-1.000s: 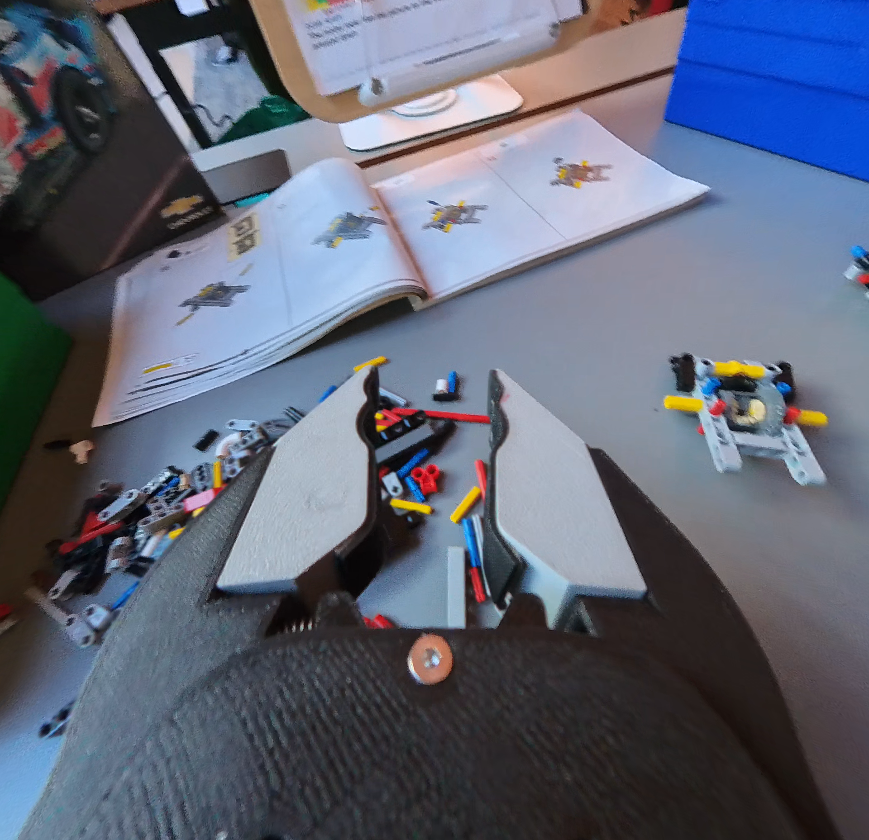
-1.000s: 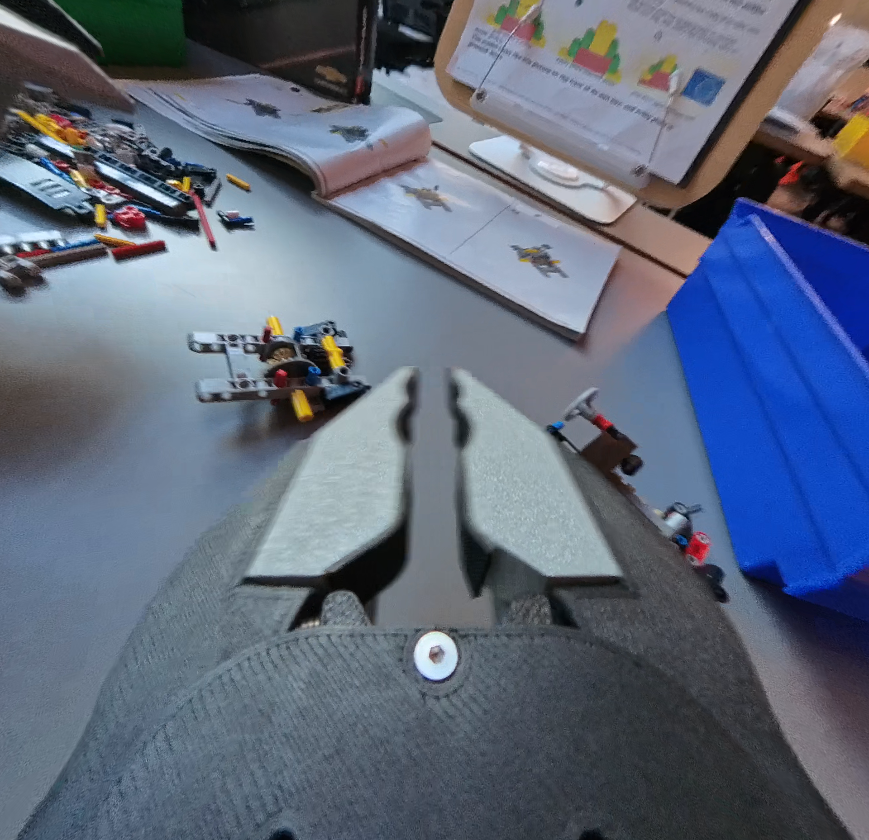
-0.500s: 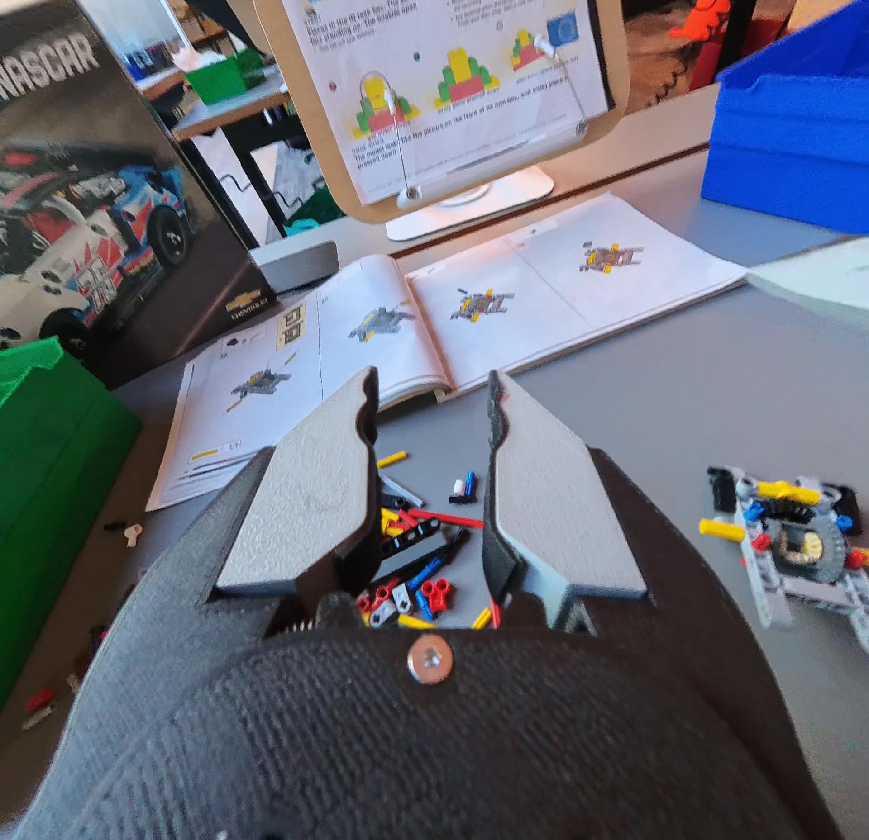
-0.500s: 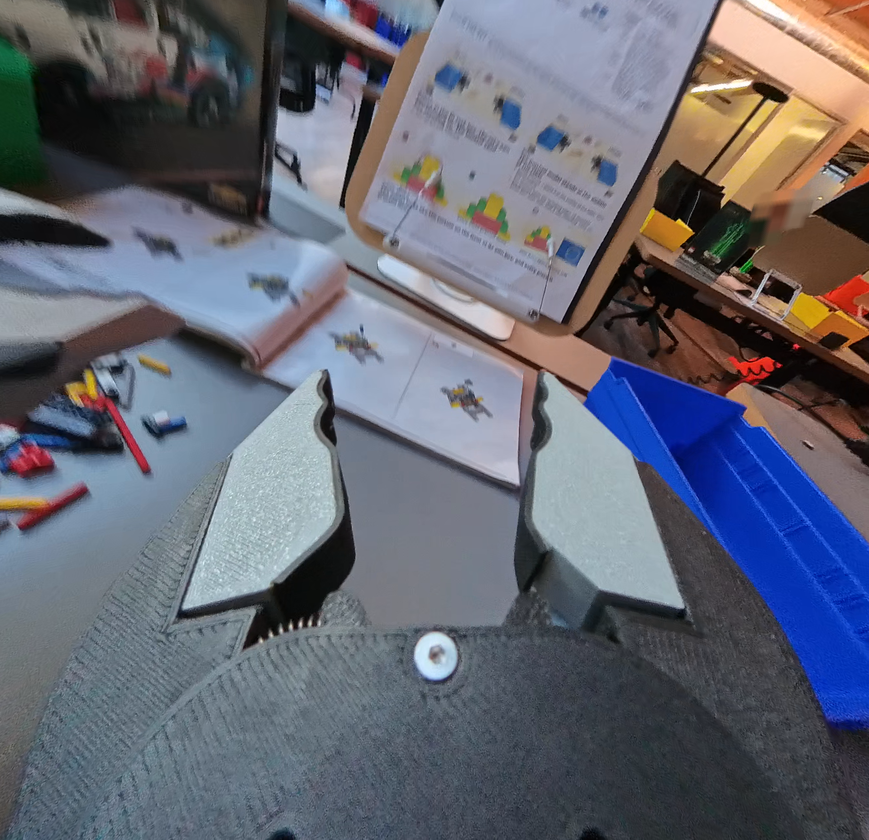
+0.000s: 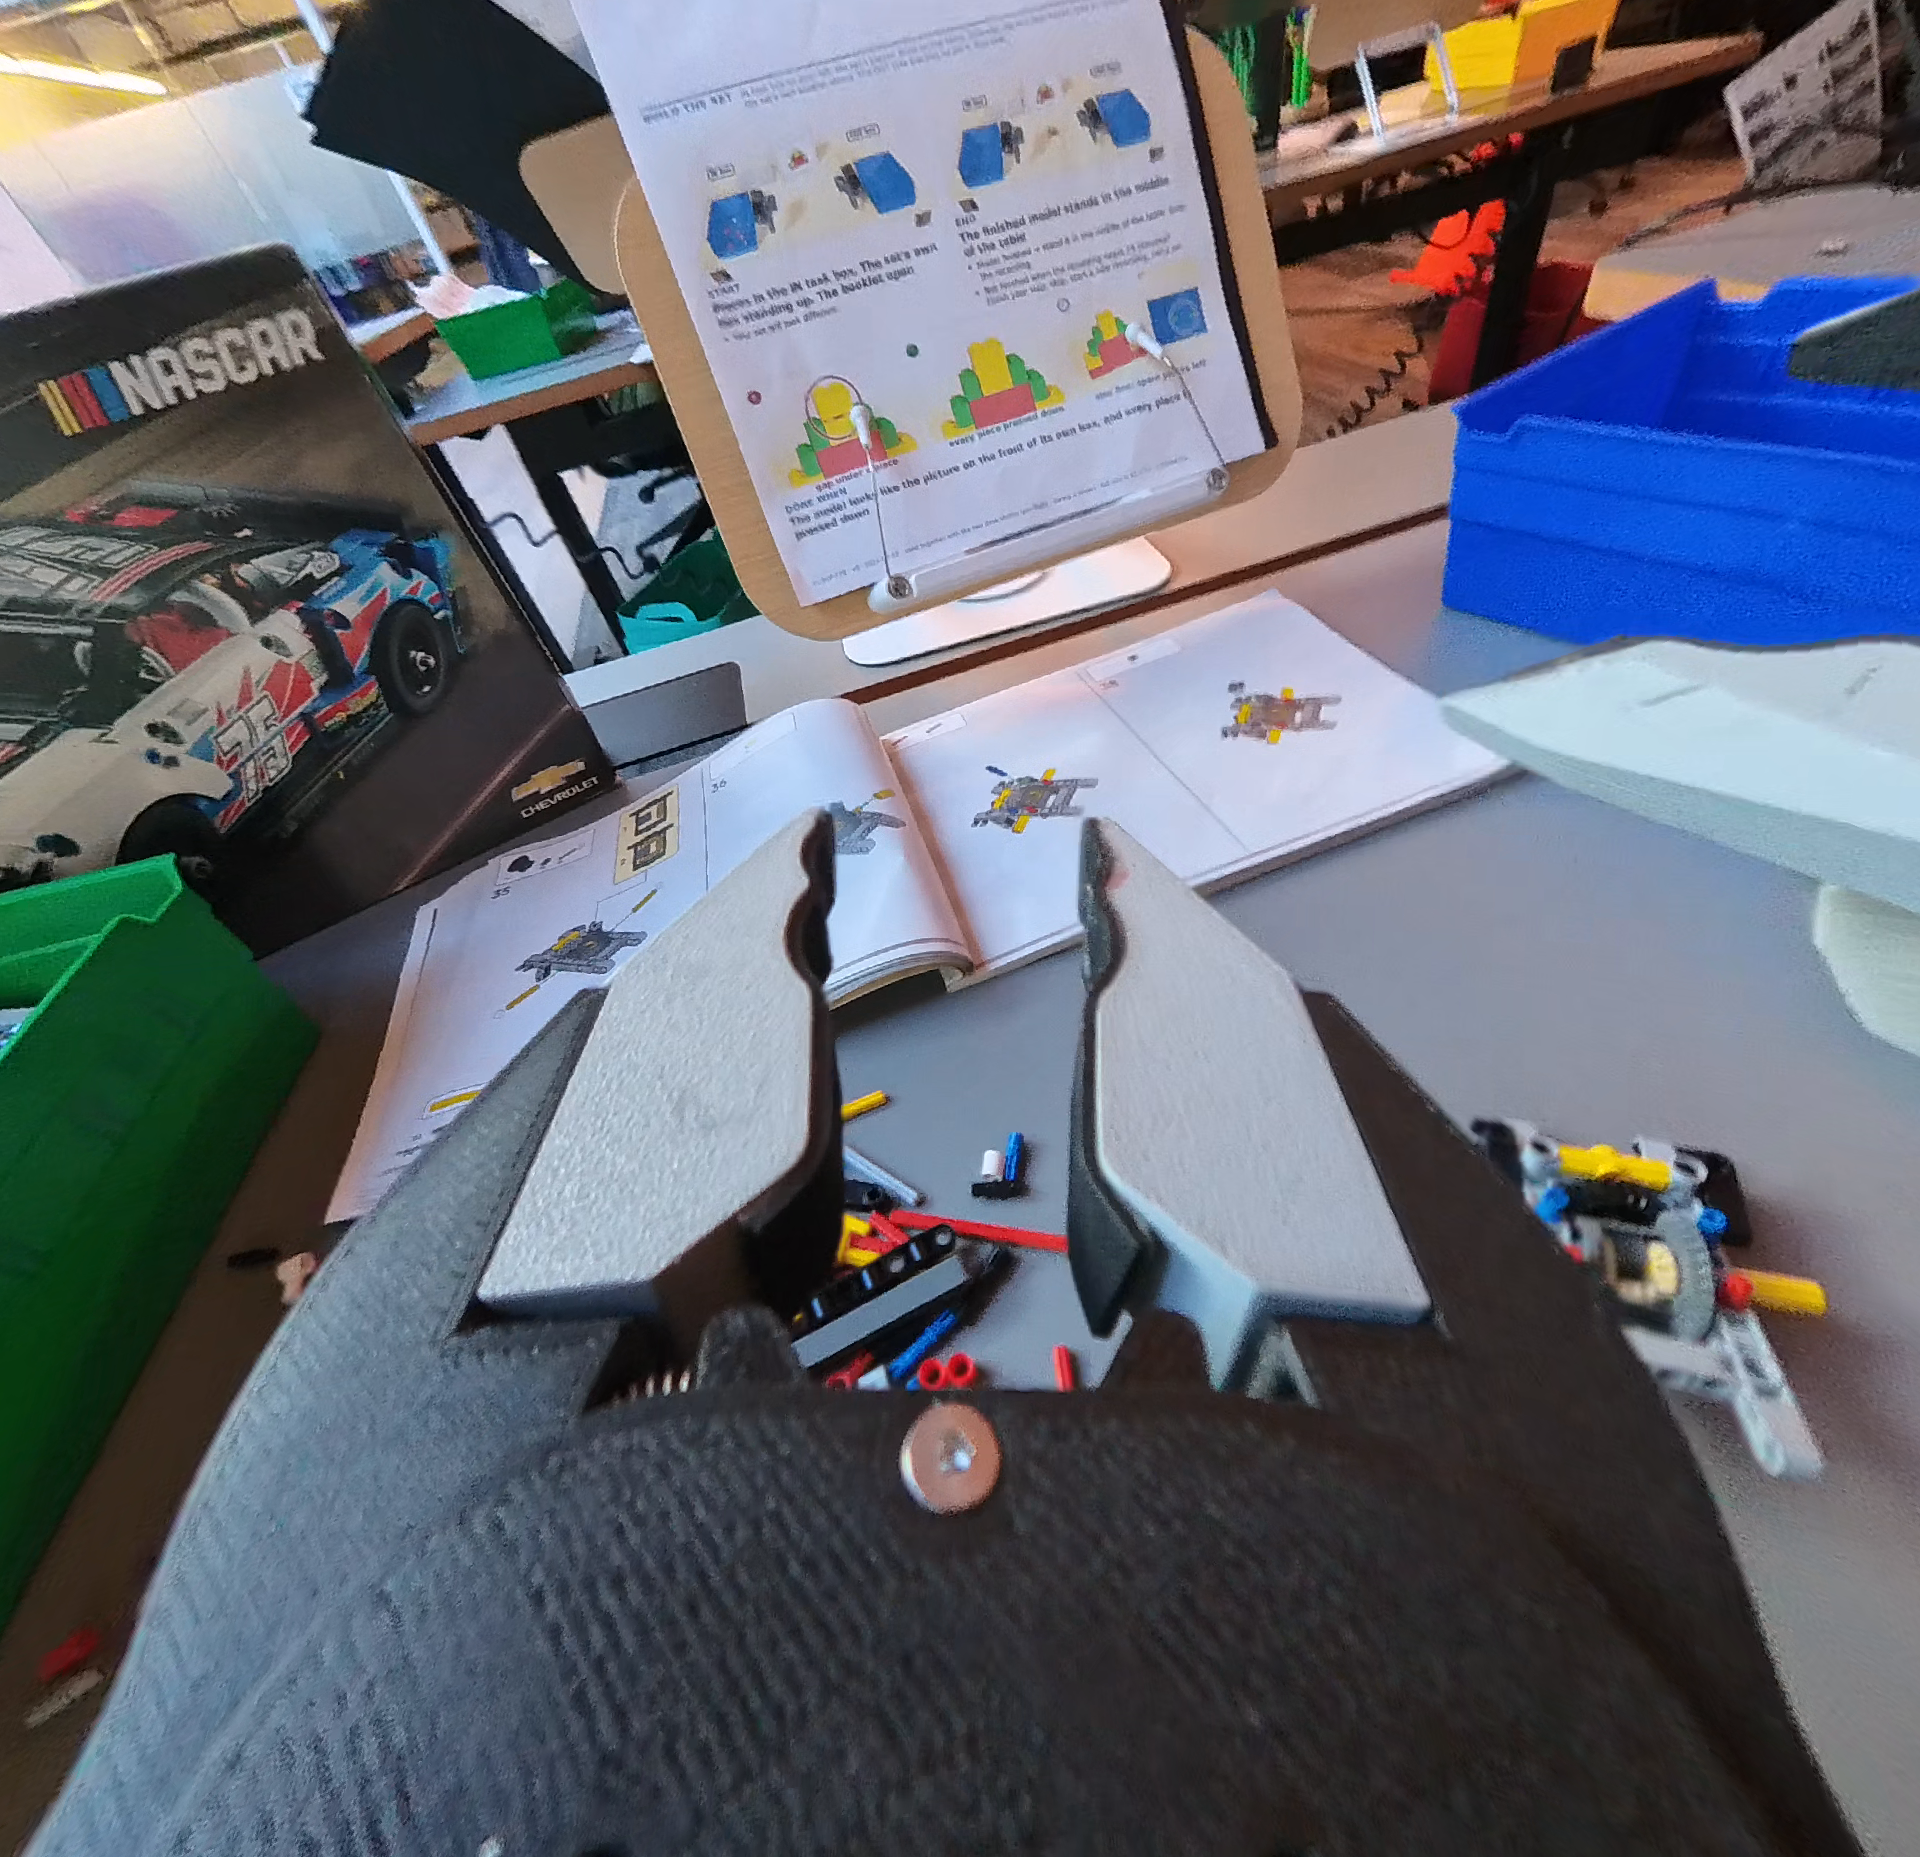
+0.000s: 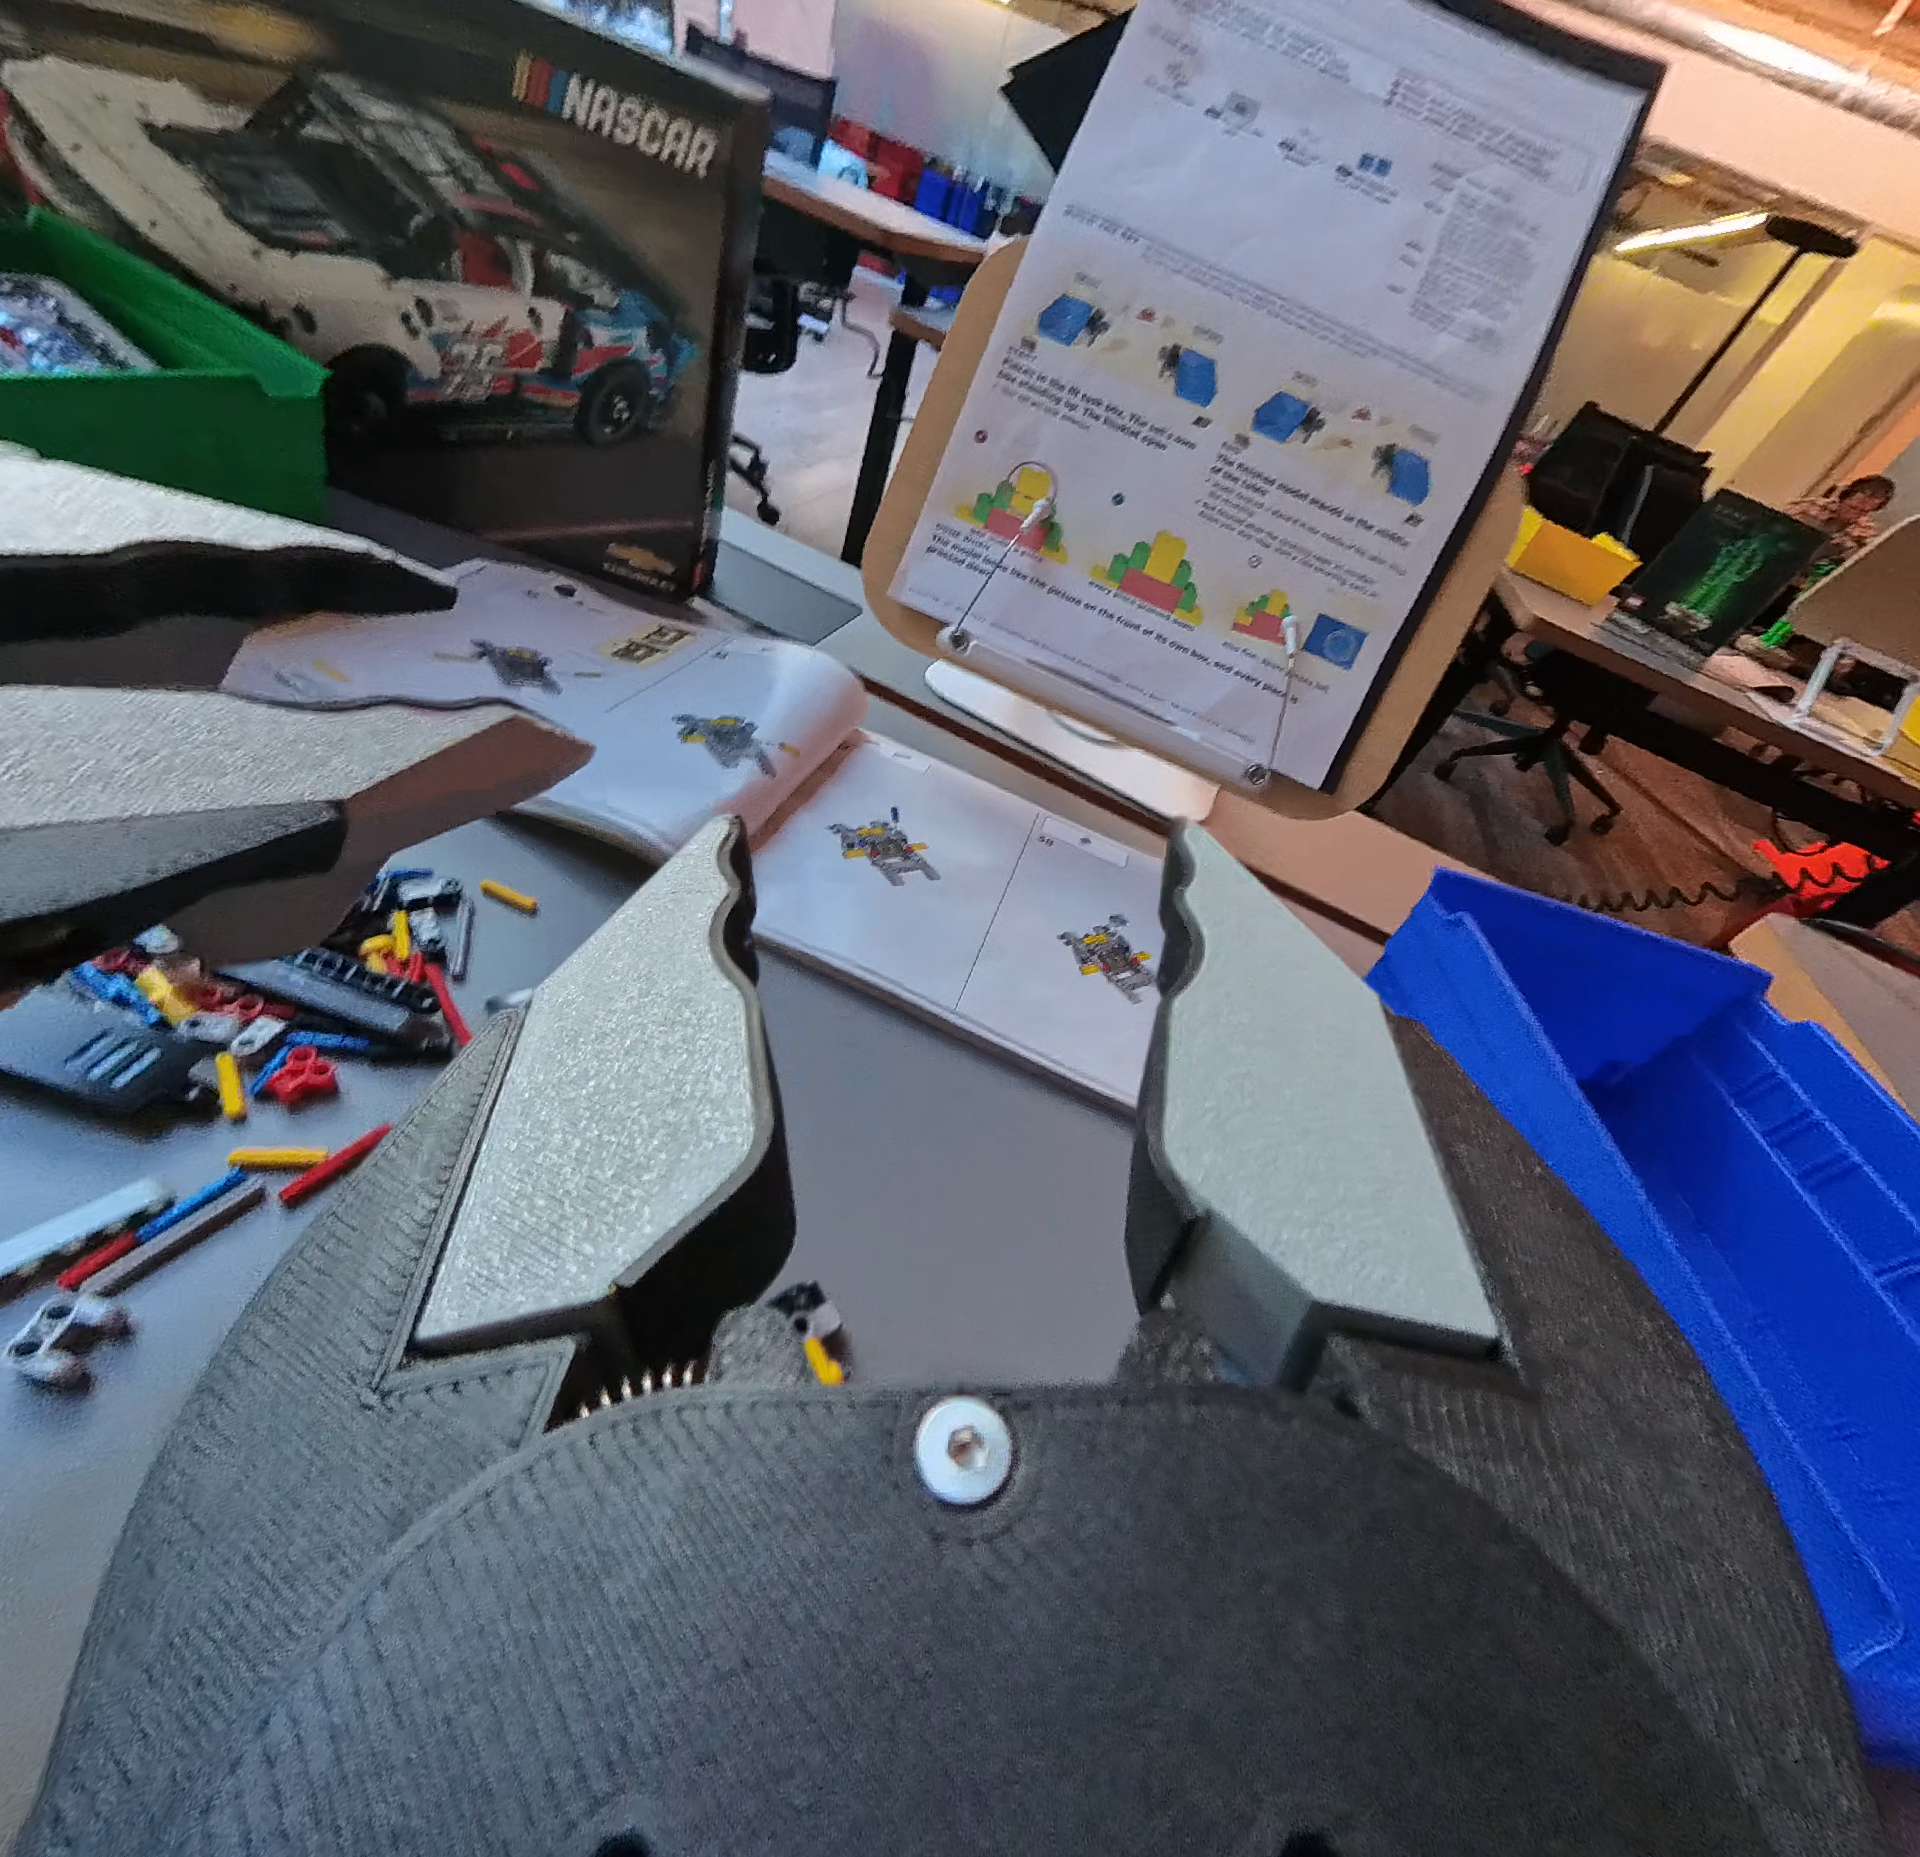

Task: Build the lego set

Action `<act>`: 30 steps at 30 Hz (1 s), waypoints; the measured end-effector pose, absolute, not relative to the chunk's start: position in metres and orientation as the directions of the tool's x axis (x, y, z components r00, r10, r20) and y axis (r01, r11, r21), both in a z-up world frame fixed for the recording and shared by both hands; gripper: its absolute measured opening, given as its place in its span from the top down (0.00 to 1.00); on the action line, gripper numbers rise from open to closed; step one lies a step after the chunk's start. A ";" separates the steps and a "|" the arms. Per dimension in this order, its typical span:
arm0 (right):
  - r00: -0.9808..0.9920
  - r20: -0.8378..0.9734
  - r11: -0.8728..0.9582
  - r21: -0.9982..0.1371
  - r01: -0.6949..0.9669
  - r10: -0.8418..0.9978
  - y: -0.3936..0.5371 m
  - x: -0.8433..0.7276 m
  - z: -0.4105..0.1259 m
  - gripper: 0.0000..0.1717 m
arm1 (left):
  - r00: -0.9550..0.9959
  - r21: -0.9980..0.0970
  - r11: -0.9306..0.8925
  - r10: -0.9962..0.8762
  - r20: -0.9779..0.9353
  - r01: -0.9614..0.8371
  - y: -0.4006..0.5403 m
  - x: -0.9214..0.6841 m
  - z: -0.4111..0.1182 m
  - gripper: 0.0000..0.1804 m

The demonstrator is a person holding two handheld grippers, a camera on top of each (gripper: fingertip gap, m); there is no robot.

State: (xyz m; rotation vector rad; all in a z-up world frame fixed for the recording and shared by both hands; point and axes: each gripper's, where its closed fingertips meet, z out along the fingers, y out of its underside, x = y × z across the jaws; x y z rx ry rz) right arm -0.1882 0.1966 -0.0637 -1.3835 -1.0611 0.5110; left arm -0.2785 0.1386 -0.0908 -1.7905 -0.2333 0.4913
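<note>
**Both grippers empty above a part-built model**

The left gripper [image 5: 956,851] stands partly open and the right gripper [image 6: 956,862] wide open, neither holding anything. A small part-built assembly [image 5: 1652,1257] lies at right in the left wrist view. Loose pieces [image 6: 312,1007] lie scattered at left, below the open booklet [image 6: 914,872]; much seemingly remains unassembled.

Left gripper [image 5: 956,851] raised off the surface, jaws parted, nothing between the pads. Right gripper [image 6: 956,862] likewise raised, jaws spread wider, grasp bare. The two sit side by side, each one's grey fingers [image 6: 260,758] edging into the other's view.
</note>
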 end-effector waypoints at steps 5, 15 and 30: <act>0.186 0.151 0.062 -0.909 0.413 0.971 0.160 -0.186 -0.114 0.57 | 0.954 -0.845 -0.509 0.136 -0.267 -0.164 0.137 -0.265 -0.142 0.62; 0.125 -0.061 -0.106 -0.912 0.395 0.990 0.175 -0.108 -0.150 0.58 | 0.967 -0.693 -0.675 -0.161 -0.197 -0.253 0.115 -0.240 -0.186 0.64; 0.050 -0.118 -0.129 -0.897 0.422 0.992 0.173 -0.066 -0.202 0.58 | 0.961 -0.674 -0.688 -0.236 -0.143 -0.270 0.126 -0.222 -0.203 0.65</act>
